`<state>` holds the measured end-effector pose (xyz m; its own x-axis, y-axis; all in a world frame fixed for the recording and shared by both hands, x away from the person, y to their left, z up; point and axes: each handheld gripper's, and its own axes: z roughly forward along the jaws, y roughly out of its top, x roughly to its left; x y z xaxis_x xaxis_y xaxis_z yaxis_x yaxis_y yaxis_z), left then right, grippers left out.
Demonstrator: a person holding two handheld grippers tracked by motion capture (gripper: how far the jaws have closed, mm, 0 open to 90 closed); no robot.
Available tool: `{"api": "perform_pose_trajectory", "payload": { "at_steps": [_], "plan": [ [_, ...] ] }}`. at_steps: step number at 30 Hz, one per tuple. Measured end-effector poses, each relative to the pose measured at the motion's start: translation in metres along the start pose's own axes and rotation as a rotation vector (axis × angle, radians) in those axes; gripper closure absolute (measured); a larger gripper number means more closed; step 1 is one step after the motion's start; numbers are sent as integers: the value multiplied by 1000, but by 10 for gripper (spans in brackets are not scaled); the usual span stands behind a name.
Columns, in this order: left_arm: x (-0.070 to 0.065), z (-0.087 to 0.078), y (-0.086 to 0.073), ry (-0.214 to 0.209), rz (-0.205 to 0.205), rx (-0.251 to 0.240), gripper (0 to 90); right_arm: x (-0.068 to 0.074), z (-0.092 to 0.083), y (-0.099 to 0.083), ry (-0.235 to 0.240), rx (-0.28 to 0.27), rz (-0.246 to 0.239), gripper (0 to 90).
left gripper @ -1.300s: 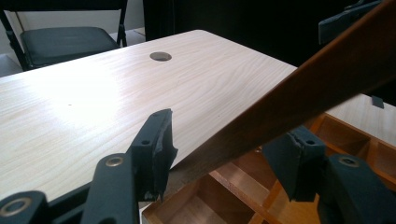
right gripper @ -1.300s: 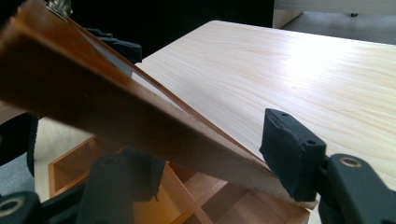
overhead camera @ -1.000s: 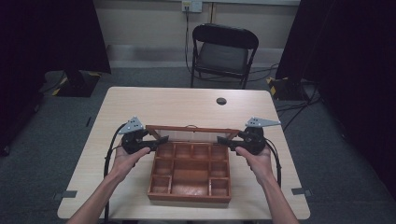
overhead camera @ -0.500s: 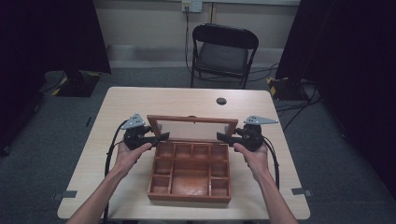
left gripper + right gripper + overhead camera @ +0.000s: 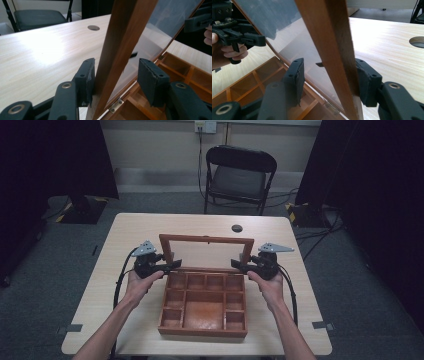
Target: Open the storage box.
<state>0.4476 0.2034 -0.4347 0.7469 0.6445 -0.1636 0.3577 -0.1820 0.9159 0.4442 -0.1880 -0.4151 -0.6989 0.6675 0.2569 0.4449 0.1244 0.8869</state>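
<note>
One wooden compartment box [image 5: 203, 304] sits mid-table, its single glass lid [image 5: 206, 252] raised. Two grippers straddle the lid's side rails: left gripper [image 5: 172, 265] closing, right gripper [image 5: 237, 265] open; one pad touches each.

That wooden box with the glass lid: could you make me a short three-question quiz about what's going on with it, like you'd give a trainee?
1. True or false: the lid of the wooden box stands raised, not flat on the compartments.
2. Which part of the lid sits between the jaws of the left gripper? A) a side rail of its wooden frame B) the glass pane alone C) a brass hinge
3. Fill in: beyond the far edge of the table stands an empty black folding ____.

Key: 1. True. 2. A; one pad touches the rail, the other stands off it. The right gripper straddles the opposite rail likewise. 3. chair.
</note>
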Motion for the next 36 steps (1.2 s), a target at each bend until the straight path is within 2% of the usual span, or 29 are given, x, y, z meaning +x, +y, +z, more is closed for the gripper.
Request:
{"api": "perform_pose_trajectory", "payload": {
  "at_steps": [2,12,16,30,31,35,36],
  "plan": [
    [1,1,-1,5,-13,-6,485,-1,2,-1,0,0,1,463],
    [5,4,-2,10,-24,-10,504,-9,10,-5,-5,12,15,475],
    [8,5,-4,20,-25,3,523,-12,13,-6,-11,18,22,486],
    [12,8,-6,25,-48,-6,543,-15,17,-8,-31,10,27,495],
    [13,9,-6,35,-47,-7,543,-16,18,-9,-34,11,27,497],
    [14,11,-7,36,-57,-11,543,-18,20,-10,-44,14,32,499],
    [14,11,-7,43,-60,-11,543,-20,22,-11,-41,9,46,502]
  ]
}}
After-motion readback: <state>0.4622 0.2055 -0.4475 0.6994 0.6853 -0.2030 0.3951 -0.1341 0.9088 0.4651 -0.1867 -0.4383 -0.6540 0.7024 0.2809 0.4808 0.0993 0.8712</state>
